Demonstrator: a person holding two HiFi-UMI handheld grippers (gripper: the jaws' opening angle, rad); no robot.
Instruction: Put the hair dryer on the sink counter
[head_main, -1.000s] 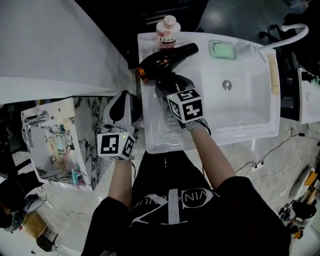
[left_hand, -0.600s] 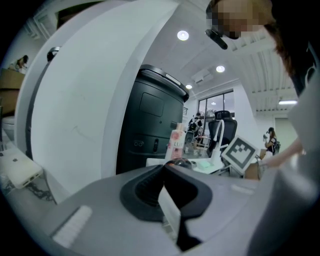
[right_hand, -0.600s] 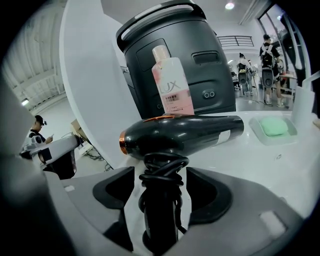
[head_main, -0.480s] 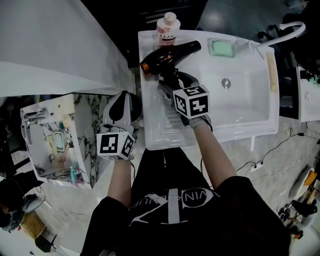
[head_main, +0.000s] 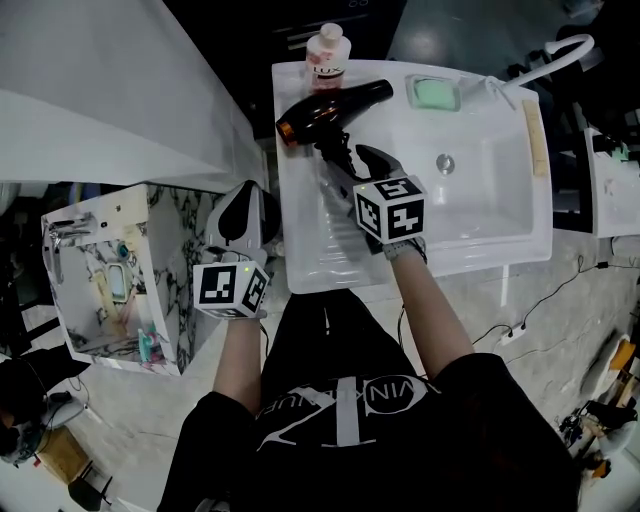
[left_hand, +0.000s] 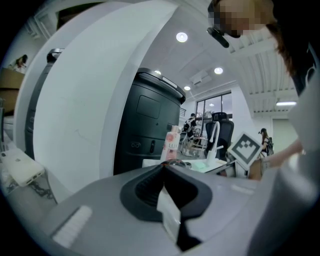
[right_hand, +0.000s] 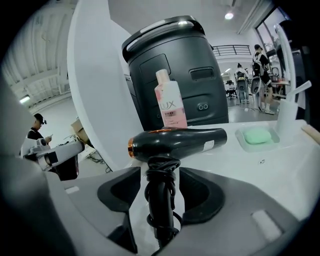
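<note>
The black hair dryer (head_main: 335, 108) with an orange-rimmed nozzle lies on the white sink counter (head_main: 310, 250), to the left of the basin. Its cord is wound round the handle. In the right gripper view the hair dryer (right_hand: 175, 140) rests with its handle between the jaws of my right gripper (right_hand: 160, 185). The jaws are closing, with thin gaps still showing at the handle's sides. In the head view my right gripper (head_main: 343, 162) reaches the handle from the near side. My left gripper (head_main: 243, 200) hangs shut and empty off the counter's left edge, and the left gripper (left_hand: 165, 170) shows nothing between its jaws.
A pink shampoo bottle (head_main: 327, 50) stands behind the dryer at the counter's back edge. A green soap (head_main: 432, 93) sits in its dish beside the basin (head_main: 470, 190), with a white faucet (head_main: 550, 55) at the back right. A marble-patterned cabinet (head_main: 100, 290) stands at the left.
The dryer has gone down flat on the counter near the bottle. My right gripper has drawn back along the handle toward the near edge. The left gripper has not moved.
</note>
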